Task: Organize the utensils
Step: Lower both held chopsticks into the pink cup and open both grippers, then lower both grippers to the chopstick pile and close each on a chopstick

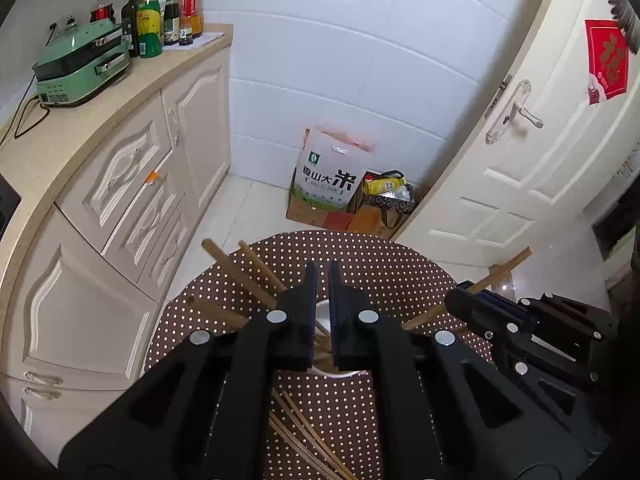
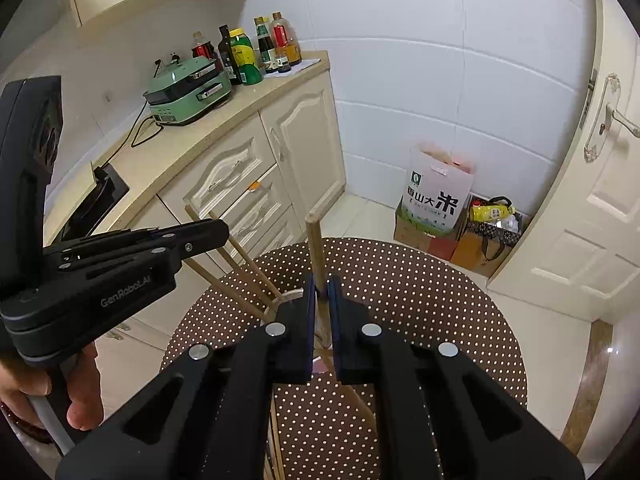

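We hold one chopstick in the right gripper over the cup; left gripper jaws closed, empty. Several loose chopsticks remain on the near desk.

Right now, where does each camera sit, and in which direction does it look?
Left wrist: on the left gripper, looking down over its fingers at the white cup on the dotted table; the right gripper shows.
Right wrist: on the right gripper, shut on a chopstick; the left gripper and a hand show.
Shared: table, counter, rice bag.
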Tool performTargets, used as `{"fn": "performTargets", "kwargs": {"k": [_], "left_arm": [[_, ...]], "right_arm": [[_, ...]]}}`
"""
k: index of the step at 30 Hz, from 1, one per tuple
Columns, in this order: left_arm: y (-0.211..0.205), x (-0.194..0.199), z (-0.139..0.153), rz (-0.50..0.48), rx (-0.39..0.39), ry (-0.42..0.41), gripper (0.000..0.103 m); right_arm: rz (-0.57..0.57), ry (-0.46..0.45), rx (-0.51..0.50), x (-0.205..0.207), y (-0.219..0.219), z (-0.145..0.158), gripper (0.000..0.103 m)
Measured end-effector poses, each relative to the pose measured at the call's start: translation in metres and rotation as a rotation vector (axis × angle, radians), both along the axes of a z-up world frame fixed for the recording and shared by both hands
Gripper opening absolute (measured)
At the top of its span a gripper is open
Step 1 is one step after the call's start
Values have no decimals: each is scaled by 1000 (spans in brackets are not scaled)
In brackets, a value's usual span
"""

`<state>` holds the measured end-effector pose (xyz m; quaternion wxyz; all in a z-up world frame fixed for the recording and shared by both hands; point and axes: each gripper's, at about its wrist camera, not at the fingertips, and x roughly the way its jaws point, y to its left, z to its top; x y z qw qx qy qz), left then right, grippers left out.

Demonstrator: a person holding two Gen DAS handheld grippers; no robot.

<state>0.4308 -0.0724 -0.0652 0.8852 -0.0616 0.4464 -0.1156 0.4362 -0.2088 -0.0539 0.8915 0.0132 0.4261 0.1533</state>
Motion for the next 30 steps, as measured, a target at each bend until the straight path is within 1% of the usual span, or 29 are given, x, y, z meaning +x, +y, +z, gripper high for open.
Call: {"fn": "performTargets", "kwargs": {"k": [3,6,8,9,10,11,12,14,18,23,27,30], "left_arm": [[1,-5,0,-4,1,7,7],[6,-12,0,-3,0,13,7],[11,-17,0,2,-1,16,11],[12,-19,0,7,0,15,21],[15,-21,1,16,1,12,41],[19,-26,3,30,-5,1,52],[22,-30,4,37,-12,-11,57],[26,-37,4,41,-12,-18,57],[35,-48,2,42,-28,-6,57],[44,-64,-7,48,-22,15,57],[54,-76,-28,52,-20,63,57],[59,-82,-49,66,0,110,57]], "right_arm": [[-2,2,1,-2,1,1,7],[-12,0,12,-6,1,4,10],[-21,-5,22,-11,-1,8,13],[-25,-10,25,-14,-2,10,14],[-27,-14,26,-16,-2,11,14],[-29,-17,28,-19,-2,12,15],[-30,-21,33,-22,-2,14,15],[-30,-27,39,-27,1,16,16],[-23,-31,42,-42,6,16,17],[-8,-13,38,-59,16,7,17],[5,23,34,-69,23,-9,17],[14,59,32,-77,28,-25,17]]}}
